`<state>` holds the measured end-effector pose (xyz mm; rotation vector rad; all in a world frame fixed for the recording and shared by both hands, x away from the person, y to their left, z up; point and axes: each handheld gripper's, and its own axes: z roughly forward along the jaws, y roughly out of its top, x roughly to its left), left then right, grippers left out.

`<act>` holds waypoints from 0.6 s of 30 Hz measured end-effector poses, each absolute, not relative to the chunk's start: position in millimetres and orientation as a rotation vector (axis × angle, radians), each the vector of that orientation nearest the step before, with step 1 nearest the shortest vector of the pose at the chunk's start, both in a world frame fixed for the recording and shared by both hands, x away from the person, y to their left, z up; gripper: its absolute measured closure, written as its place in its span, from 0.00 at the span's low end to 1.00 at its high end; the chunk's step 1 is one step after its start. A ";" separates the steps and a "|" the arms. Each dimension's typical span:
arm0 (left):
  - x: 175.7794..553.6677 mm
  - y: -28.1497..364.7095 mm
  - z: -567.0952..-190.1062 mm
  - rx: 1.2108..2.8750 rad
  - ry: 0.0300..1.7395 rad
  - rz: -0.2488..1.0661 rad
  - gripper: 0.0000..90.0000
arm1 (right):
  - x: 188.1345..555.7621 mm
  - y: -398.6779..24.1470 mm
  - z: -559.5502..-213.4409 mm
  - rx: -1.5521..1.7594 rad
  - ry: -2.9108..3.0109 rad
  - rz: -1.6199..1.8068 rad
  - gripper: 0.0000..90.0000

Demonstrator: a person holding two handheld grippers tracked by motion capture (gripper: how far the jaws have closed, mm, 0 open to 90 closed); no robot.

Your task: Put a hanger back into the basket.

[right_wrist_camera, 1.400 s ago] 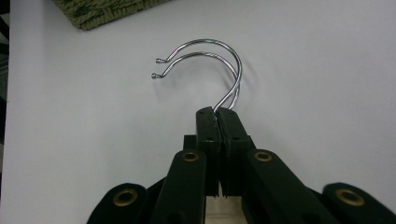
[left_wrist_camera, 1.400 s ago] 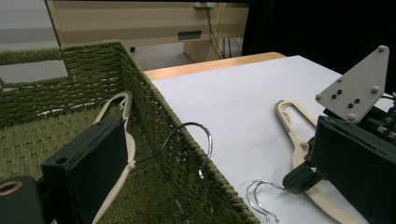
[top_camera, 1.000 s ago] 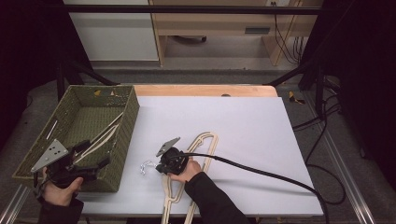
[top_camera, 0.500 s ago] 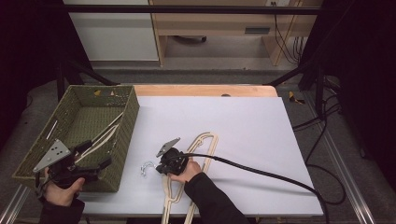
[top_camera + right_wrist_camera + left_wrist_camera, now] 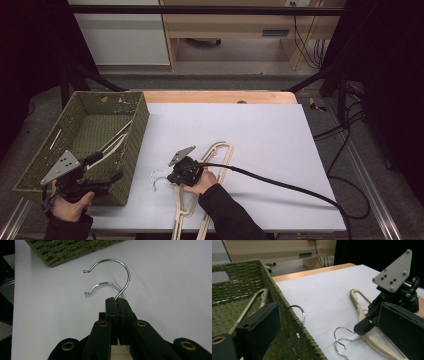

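The right gripper point(image 5: 116, 302) has barely shifted: its jaws stay clamped on the metal hook point(image 5: 117, 277) of a pale wooden clothes hanger point(image 5: 212, 172) near the white table's point(image 5: 280, 140) front edge, not yet carried to the green woven basket point(image 5: 131, 145). Beside the basket, the left gripper point(image 5: 102, 182) waits with jaws apart.

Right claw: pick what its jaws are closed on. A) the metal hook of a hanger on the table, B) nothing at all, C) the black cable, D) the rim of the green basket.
A: in the right gripper view the right claw has its jaws pressed together on the shank of the upper metal hook, over the white table.
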<state>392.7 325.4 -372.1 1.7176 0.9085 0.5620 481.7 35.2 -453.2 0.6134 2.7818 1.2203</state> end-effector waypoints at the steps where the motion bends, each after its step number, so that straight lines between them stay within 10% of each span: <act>1: 392.6 322.3 -372.7 1.719 0.909 0.555 0.05 | 481.1 34.6 -451.3 0.616 2.773 1.230 0.99; 18: 384.6 272.3 -382.8 1.845 0.863 0.428 0.11 | 475.8 17.7 -432.9 0.576 2.728 1.286 0.99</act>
